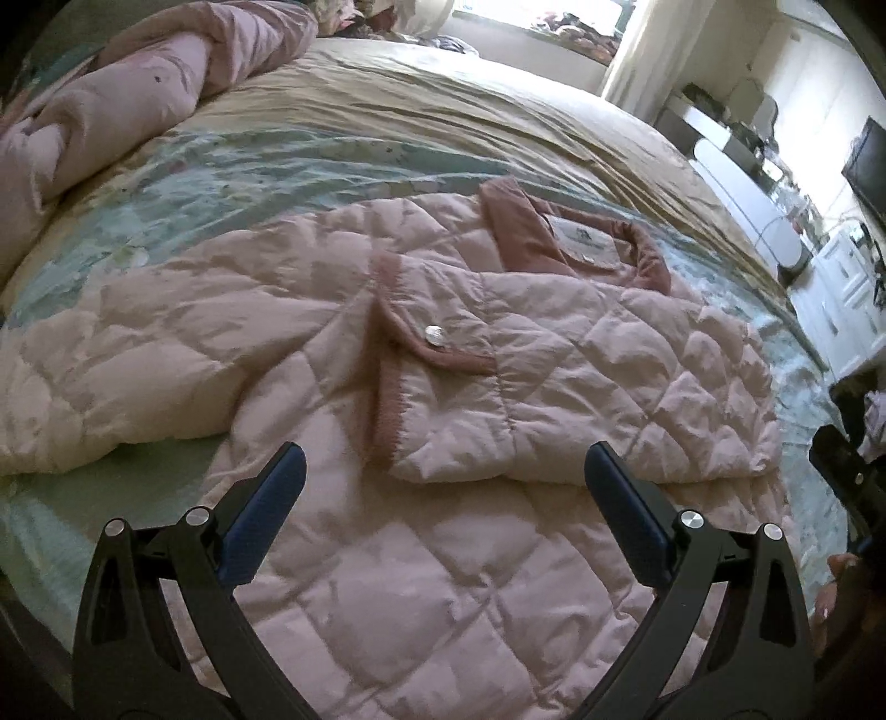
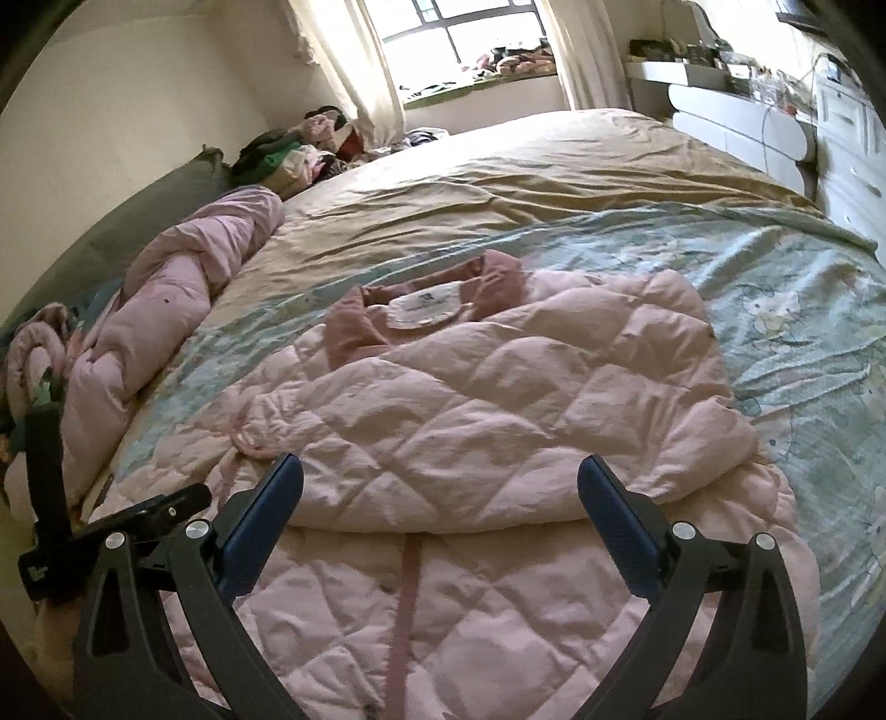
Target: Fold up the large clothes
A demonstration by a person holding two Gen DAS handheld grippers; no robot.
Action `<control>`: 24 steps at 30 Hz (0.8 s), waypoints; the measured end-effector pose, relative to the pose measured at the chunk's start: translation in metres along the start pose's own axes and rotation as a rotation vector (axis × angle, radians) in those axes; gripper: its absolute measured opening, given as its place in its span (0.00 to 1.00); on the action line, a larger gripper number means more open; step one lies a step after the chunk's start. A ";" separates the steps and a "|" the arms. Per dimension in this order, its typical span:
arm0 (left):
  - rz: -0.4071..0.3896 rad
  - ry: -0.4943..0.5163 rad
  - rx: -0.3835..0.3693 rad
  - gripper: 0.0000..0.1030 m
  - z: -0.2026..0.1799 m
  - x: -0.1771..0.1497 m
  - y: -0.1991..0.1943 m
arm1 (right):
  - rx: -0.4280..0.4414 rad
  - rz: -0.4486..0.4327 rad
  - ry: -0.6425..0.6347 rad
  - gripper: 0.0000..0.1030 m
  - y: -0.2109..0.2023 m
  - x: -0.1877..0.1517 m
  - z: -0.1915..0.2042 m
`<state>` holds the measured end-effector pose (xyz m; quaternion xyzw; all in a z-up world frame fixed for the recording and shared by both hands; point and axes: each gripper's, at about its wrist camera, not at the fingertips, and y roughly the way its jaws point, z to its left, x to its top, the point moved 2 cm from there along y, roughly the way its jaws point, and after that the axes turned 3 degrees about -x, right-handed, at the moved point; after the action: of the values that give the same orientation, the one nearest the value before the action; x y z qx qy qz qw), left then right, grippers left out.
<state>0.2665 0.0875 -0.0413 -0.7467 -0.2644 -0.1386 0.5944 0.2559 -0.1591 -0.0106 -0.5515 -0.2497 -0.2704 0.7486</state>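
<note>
Right wrist: bed [image 2: 554, 166], window [image 2: 459, 33]; both hand-held grippers [image 2: 440, 471] wide apart, empty.

White label [image 2: 423, 306] inside the collar of the pink coat [image 2: 498, 399], a small dark mark and a line of print on it, too blurry to read

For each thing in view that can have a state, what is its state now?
Pink quilted jacket: lying flat on the bed, one side folded over its front, collar away from the cameras.
Pocket flap: closed, with its snap button showing.
Pink duvet: bunched up beside the jacket.
Left gripper: open, empty.
Right gripper: open, empty.
Curtains: drawn aside.
</note>
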 end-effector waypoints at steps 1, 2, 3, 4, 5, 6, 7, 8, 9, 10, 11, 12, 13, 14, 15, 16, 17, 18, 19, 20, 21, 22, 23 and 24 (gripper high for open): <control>-0.006 -0.008 -0.003 0.92 0.003 0.000 -0.003 | 0.004 -0.001 -0.003 0.96 0.000 0.000 0.004; -0.013 -0.016 -0.006 0.92 0.007 0.001 -0.006 | 0.009 -0.002 -0.008 0.96 -0.001 0.000 0.009; -0.021 -0.024 -0.010 0.92 0.010 0.002 -0.009 | 0.009 -0.003 -0.012 0.96 -0.001 -0.001 0.012; -0.025 -0.028 -0.009 0.92 0.013 0.003 -0.011 | 0.012 -0.004 -0.018 0.96 -0.002 -0.001 0.016; -0.033 -0.031 -0.002 0.92 0.016 0.004 -0.014 | 0.017 -0.005 -0.025 0.96 -0.003 -0.001 0.021; -0.038 -0.032 0.004 0.92 0.018 0.004 -0.016 | 0.021 -0.006 -0.029 0.96 -0.003 -0.001 0.025; -0.046 -0.036 0.010 0.92 0.022 0.005 -0.019 | 0.027 -0.006 -0.035 0.96 -0.003 -0.001 0.030; -0.052 -0.041 0.011 0.92 0.025 0.006 -0.021 | 0.032 -0.007 -0.043 0.96 -0.004 -0.001 0.035; -0.059 -0.051 0.014 0.92 0.030 0.006 -0.024 | 0.036 -0.008 -0.050 0.96 -0.003 -0.001 0.039; -0.064 -0.057 0.016 0.92 0.033 0.007 -0.026 | 0.040 -0.009 -0.057 0.96 -0.004 -0.001 0.044; -0.071 -0.066 0.019 0.92 0.038 0.007 -0.029 | 0.046 -0.012 -0.063 0.96 -0.004 0.000 0.049; -0.076 -0.071 0.023 0.92 0.041 0.008 -0.031 | 0.052 -0.013 -0.067 0.96 -0.004 0.000 0.052; -0.082 -0.078 0.028 0.92 0.045 0.008 -0.034 | 0.058 -0.014 -0.072 0.96 -0.004 0.000 0.056; -0.088 -0.086 0.033 0.92 0.050 0.009 -0.037 | 0.063 -0.014 -0.077 0.96 -0.004 0.001 0.060; -0.091 -0.092 0.035 0.92 0.054 0.009 -0.039 | 0.070 -0.015 -0.083 0.96 -0.003 0.001 0.066; -0.099 -0.102 0.038 0.92 0.060 0.009 -0.042 | 0.077 -0.015 -0.088 0.96 -0.003 0.002 0.072; -0.102 -0.110 0.042 0.92 0.064 0.010 -0.044 | 0.085 -0.015 -0.096 0.96 -0.002 0.002 0.078; -0.105 -0.116 0.044 0.92 0.068 0.010 -0.046 | 0.090 -0.013 -0.103 0.96 -0.001 0.003 0.083; -0.112 -0.126 0.052 0.92 0.074 0.009 -0.049 | 0.096 -0.012 -0.112 0.96 0.000 0.003 0.089; -0.116 -0.132 0.057 0.92 0.078 0.009 -0.050 | 0.105 -0.012 -0.120 0.96 0.000 0.004 0.095; -0.120 -0.142 0.064 0.92 0.084 0.009 -0.052 | 0.113 -0.011 -0.127 0.96 0.001 0.004 0.102; -0.123 -0.148 0.065 0.92 0.088 0.008 -0.054 | 0.119 -0.010 -0.134 0.96 0.003 0.004 0.107; -0.123 -0.157 0.064 0.92 0.093 0.007 -0.055 | 0.125 -0.009 -0.139 0.96 0.003 0.004 0.112; -0.123 -0.169 0.062 0.92 0.098 0.007 -0.056 | 0.135 -0.008 -0.149 0.96 0.004 0.004 0.120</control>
<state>0.2300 0.1923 -0.0169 -0.7193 -0.3633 -0.1029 0.5832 0.2530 -0.0438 0.0213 -0.5172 -0.3247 -0.2144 0.7623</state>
